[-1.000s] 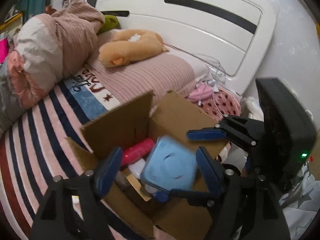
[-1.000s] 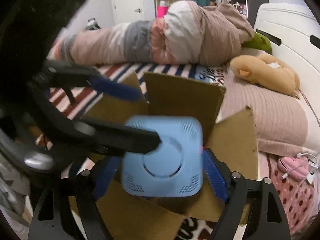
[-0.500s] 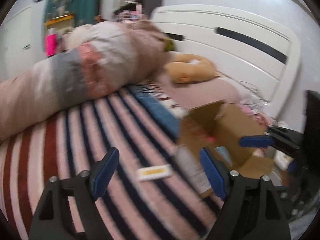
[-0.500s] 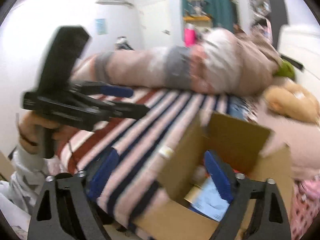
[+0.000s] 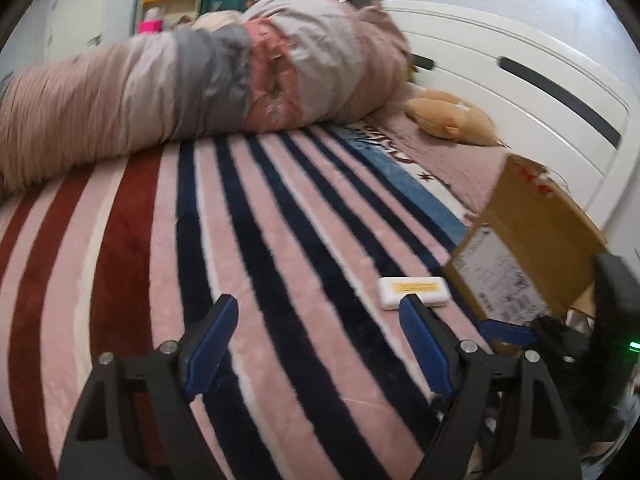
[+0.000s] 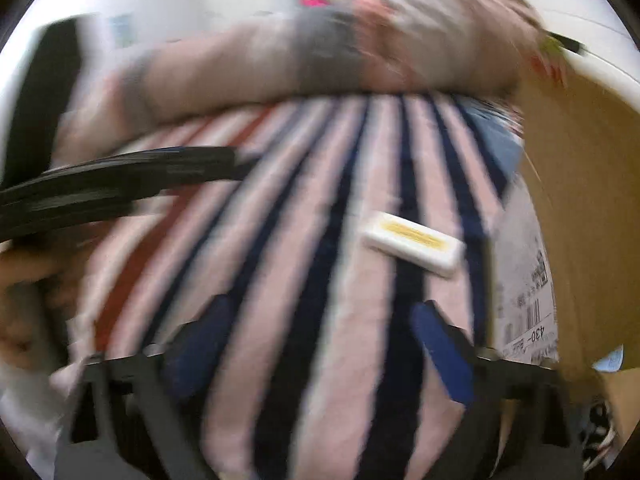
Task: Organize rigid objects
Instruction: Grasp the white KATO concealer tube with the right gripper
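A small white bar with a yellow label (image 5: 412,291) lies on the striped blanket, just left of the cardboard box (image 5: 532,256). It also shows in the right wrist view (image 6: 414,243), beside the box (image 6: 580,216). My left gripper (image 5: 316,344) is open and empty, low over the blanket, with the bar just beyond its right finger. My right gripper (image 6: 320,344) is open and empty, short of the bar. The other gripper's fingertip (image 5: 506,332) shows at the right in the left view. A corner of the blue device (image 6: 610,360) shows inside the box.
A rolled pink and grey duvet (image 5: 192,76) lies across the far side of the bed. A tan plush toy (image 5: 452,118) rests by the white headboard (image 5: 540,92). The striped blanket (image 5: 240,240) covers the bed.
The right gripper let the blue device go into the box and opened. Both grippers swung left, away from the box, and now face the striped blanket and the white bar.
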